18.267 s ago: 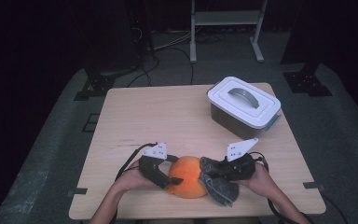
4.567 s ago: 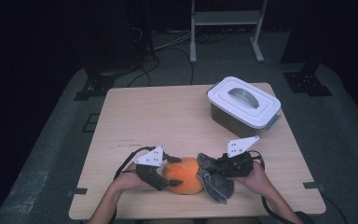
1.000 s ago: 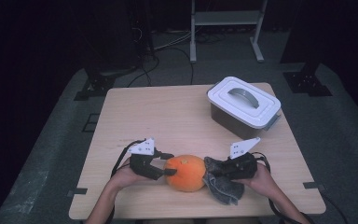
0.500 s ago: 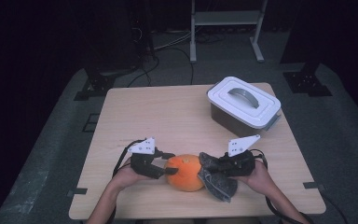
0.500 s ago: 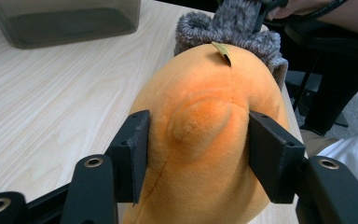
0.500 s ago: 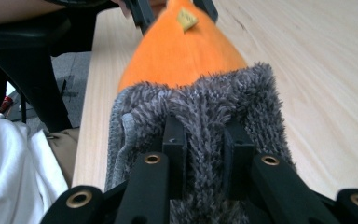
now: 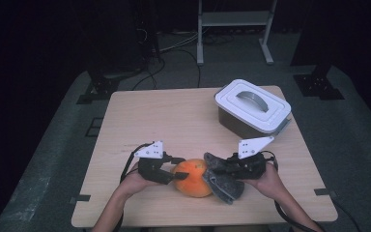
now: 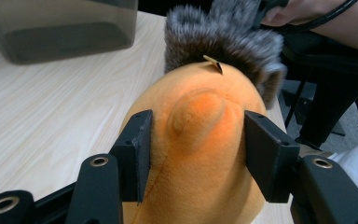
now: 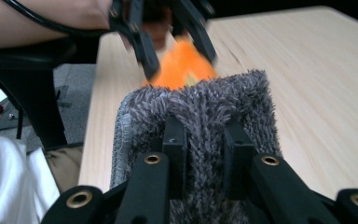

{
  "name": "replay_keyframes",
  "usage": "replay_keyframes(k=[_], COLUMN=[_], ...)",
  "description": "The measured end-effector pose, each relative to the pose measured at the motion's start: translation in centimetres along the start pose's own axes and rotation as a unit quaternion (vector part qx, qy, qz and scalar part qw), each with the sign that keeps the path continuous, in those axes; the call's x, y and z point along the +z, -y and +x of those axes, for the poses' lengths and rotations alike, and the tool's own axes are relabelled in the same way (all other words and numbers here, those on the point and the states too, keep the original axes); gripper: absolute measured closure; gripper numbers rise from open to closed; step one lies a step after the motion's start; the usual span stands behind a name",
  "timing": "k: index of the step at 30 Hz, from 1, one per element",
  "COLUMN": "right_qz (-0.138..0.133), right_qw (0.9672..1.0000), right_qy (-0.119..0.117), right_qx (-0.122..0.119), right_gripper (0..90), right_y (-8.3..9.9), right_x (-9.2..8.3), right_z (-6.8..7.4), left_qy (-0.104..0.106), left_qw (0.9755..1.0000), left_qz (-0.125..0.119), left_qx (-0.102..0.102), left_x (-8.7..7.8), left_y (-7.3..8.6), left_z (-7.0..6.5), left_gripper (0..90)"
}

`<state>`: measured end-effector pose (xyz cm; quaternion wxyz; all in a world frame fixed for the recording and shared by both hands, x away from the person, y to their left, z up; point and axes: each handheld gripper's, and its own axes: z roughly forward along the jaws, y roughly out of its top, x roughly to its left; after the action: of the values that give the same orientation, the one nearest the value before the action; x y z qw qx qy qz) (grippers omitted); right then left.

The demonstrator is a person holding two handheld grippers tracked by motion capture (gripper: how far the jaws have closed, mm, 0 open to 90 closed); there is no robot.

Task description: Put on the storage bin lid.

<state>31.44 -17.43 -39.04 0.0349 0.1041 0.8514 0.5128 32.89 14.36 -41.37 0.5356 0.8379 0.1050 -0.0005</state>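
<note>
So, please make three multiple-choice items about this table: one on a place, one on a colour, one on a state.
1. Where is the box?
A. far right of the table
B. near left corner
C. on the floor

2. What colour is the plush?
A. blue
B. orange
C. green

3. What does the right tool do?
A. hangs open
B. lies on the box
C. grips the grey cloth

Key: 1 A, the high view shows the box at the far right; 2 B, the plush is orange; 3 C, its jaws pinch the cloth.

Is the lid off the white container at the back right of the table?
No, the white lid with its grey handle sits closed on the container.
</note>
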Motion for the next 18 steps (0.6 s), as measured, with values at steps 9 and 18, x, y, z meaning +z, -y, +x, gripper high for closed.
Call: replay_keyframes(k=[9,18], right_qz=[0.014,0.015], right_qw=[0.9999,0.9995], right_qy=[0.004,0.015], right_qx=[0.001,0.025], right_gripper=[74.4,74.2], right_y=[1.7,3.9], right_x=[0.9,-0.4], right_z=[0.1,-0.8], left_qy=[0.007,0.006], left_qw=[1.0000,0.9999], left_qz=[0.004,0.007], left_qx=[0.004,-0.007], left_x=[0.5,1.6], left_y=[0.6,0.9], left_z=[0.1,0.4], left_gripper=[23.4,37.4])
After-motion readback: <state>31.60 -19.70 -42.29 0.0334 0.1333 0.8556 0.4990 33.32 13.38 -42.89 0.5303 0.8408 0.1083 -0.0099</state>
